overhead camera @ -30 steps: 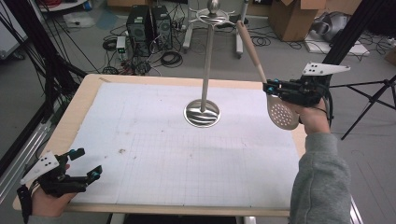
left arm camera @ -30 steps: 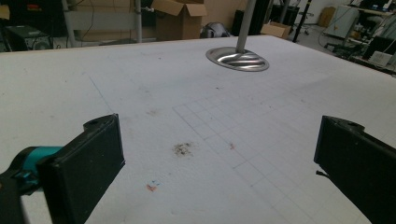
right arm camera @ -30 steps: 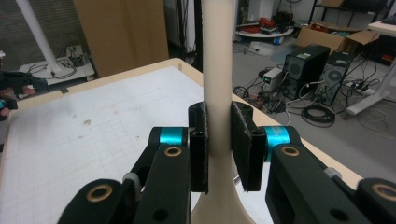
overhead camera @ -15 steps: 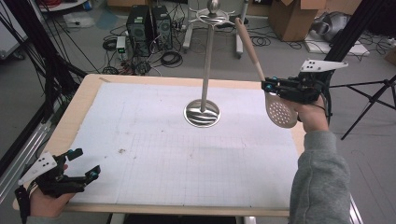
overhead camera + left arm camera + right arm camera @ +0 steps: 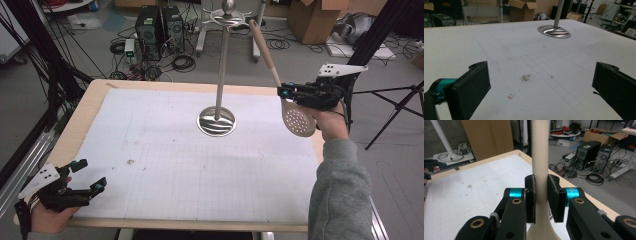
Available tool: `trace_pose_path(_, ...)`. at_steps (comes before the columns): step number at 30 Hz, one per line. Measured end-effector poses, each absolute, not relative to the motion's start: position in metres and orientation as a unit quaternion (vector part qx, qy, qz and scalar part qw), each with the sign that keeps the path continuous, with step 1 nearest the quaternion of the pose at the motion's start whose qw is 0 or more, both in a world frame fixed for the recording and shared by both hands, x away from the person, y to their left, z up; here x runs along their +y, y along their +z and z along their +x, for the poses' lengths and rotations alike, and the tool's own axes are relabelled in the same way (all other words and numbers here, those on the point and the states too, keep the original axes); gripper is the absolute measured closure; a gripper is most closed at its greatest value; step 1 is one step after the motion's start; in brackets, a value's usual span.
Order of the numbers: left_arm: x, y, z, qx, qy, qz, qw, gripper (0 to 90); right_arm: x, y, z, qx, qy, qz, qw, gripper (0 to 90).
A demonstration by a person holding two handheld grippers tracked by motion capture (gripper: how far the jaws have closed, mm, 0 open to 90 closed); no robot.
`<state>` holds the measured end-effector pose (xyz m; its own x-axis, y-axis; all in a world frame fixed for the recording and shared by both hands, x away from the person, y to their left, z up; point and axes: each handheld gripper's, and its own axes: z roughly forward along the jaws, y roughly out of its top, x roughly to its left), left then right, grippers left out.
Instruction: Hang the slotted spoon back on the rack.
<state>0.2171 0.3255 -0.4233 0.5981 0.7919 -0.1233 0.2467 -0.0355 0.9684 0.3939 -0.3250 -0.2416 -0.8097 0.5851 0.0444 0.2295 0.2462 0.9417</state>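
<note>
White gridded table (image 5: 165, 165) with a steel stand (image 5: 216, 121), in a cluttered lab.
My right gripper (image 5: 286, 93) clamps the beige slotted spoon (image 5: 298, 118) by its handle, raised at the table's right edge; its own view shows pads squeezing it. My left gripper (image 5: 90, 176) rests with jaws apart, holding nothing.

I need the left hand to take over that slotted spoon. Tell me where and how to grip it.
Grip the slotted spoon on its bare handle above the right tool, which is clamped just over the perforated bowl. The handle slants up toward the rack's top, so come from the table side, jaws across the shaft. The left tool, open, rests at the near corner.
</note>
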Motion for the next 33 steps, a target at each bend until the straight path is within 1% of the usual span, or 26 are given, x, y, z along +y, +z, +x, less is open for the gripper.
trace_pose_path(17, 0.324, -0.424, 0.217, 0.381, 0.234, 0.683, 0.577, 1.8, -0.315, -0.246, 0.399, 0.778, 0.546, 0.270, 0.155, 78.0)
trace_pose_path(33, 0.324, -0.424, 0.217, 0.380, 0.235, 0.682, 0.579, 1.8, -0.294, -0.254, 0.407, 0.787, 0.534, 0.272, 0.146, 77.9)
